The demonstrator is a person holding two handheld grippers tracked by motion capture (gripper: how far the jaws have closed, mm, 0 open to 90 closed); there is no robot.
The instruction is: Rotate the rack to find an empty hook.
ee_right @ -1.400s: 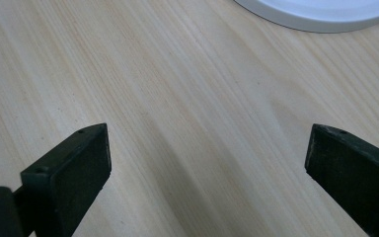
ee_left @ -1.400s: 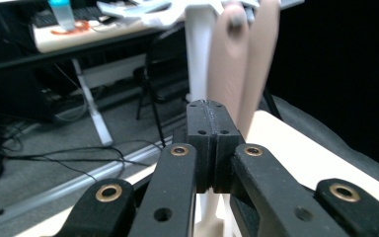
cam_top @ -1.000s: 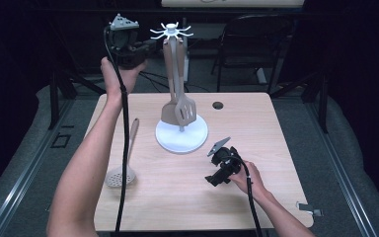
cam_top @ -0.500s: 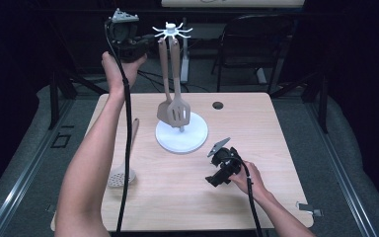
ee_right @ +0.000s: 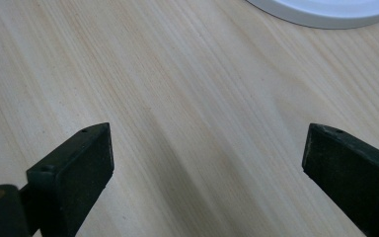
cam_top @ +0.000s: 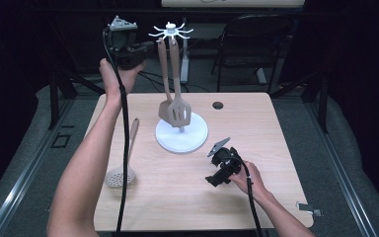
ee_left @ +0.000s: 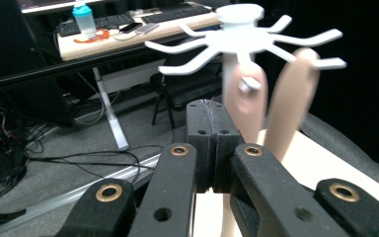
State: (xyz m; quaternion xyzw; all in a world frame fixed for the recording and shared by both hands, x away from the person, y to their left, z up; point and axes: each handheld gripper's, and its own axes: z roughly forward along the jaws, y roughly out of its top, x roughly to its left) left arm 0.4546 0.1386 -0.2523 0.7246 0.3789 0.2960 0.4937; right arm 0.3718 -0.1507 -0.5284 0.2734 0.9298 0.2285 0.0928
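The left gripper [cam_top: 143, 48] is raised above the far left edge of the light wooden table [cam_top: 143, 207], level with the top of the white utensil stand [cam_top: 171, 33]. The left forearm reaches up and forward from the lower left, hand wrapped under the gripper body, black cable trailing down along the arm. In the left gripper view its fingers [ee_left: 212, 133] are clenched pad against pad with nothing between them, and they point toward the stand's white spoked hook ring [ee_left: 246, 39].

On the table left of the stand lies a round perforated skimmer with a wooden handle [cam_top: 123, 165], flat, handle pointing away from the person.

Two brown utensils hang from the hook ring: a solid brown spatula [cam_top: 164, 84] and a slotted brown spatula [cam_top: 179, 111], blades just above the stand's round white base [cam_top: 181, 138]. In the left gripper view their handle tops appear blurred just beyond the fingers.

The right gripper [cam_top: 212, 178] rests low on the table, right of the base and near it, held by the right hand [cam_top: 244, 175], which enters from the lower right. In the right gripper view its fingers [ee_right: 76, 163] are released, standing wide apart over bare wood, with the base rim [ee_right: 325, 12] at the top edge.

A small dark round hole [cam_top: 218, 105] sits in the table's far right area. Around the table are grey floor, a dark chair [cam_top: 256, 44] and black stand legs.
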